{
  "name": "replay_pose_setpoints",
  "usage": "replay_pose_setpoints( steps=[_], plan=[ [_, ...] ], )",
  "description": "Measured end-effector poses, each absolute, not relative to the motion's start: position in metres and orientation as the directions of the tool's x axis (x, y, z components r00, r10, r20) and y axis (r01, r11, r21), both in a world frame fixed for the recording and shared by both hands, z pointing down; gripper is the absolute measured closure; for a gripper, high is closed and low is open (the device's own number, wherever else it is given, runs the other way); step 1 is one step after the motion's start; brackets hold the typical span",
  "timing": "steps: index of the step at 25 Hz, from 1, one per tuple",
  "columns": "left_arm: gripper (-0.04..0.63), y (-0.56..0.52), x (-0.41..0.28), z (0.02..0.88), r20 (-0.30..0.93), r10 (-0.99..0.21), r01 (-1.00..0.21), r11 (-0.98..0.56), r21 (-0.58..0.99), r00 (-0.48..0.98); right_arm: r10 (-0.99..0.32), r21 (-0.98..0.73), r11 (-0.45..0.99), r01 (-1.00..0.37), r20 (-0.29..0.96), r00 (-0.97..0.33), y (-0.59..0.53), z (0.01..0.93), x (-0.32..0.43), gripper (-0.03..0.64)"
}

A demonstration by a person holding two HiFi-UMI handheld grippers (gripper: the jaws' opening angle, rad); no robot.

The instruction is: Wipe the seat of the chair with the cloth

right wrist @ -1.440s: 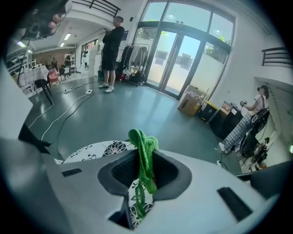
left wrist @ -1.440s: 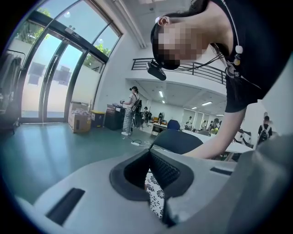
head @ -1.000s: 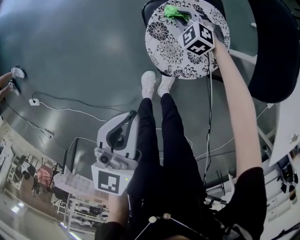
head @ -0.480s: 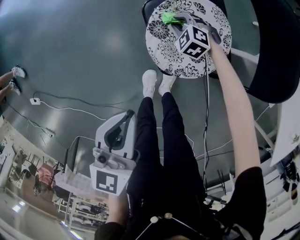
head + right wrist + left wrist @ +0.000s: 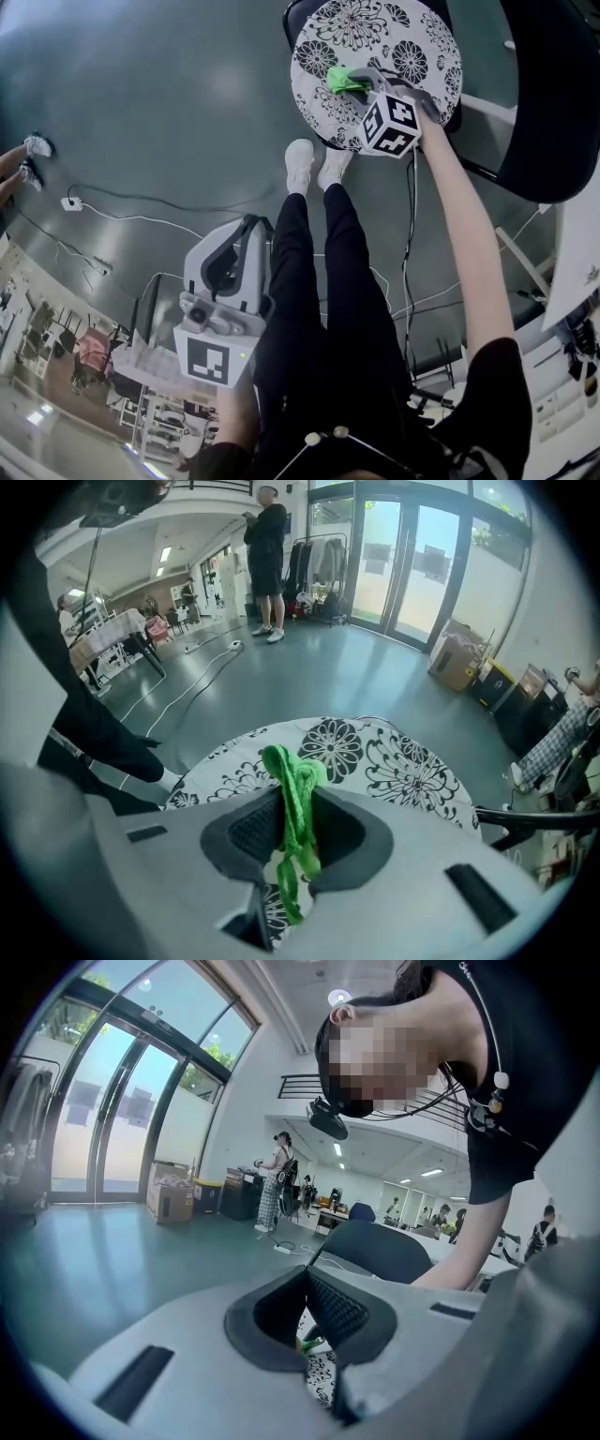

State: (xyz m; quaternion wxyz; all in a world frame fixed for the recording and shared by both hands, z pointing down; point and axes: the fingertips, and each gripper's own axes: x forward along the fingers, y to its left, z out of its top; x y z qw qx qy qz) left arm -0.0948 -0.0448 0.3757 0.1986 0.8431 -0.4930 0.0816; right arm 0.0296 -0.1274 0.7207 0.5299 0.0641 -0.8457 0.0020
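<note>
The chair's round seat (image 5: 375,37) has a white cover with black flowers and shows at the top of the head view. My right gripper (image 5: 361,86) is shut on the green cloth (image 5: 345,80) and presses it on the seat's near left part. In the right gripper view the green cloth (image 5: 292,803) hangs bunched between the jaws above the flowered seat (image 5: 394,761). My left gripper (image 5: 236,251) hangs low beside the person's leg, away from the chair, jaws closed with nothing held. In the left gripper view its pads (image 5: 323,1312) meet.
The person's white shoes (image 5: 314,164) stand on the grey floor just before the seat. A dark chair back (image 5: 548,103) rises at the right. White cables (image 5: 141,220) and a socket block (image 5: 67,202) lie on the floor at the left. Other people stand far off.
My right gripper has dragged the green cloth across the seat from its far side toward the near left edge. The left gripper has shifted slightly lower and left.
</note>
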Motion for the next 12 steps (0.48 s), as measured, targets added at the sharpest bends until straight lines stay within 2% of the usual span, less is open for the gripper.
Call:
replay_pose_setpoints(
  steps=[12],
  plan=[
    [0.591, -0.047, -0.097, 0.376, 0.34, -0.798, -0.867, -0.436, 0.244, 0.497, 0.162, -0.148, 0.987, 0.067, 0.905, -0.393, -0.01, 0.724, 0.032, 0.532]
  ],
)
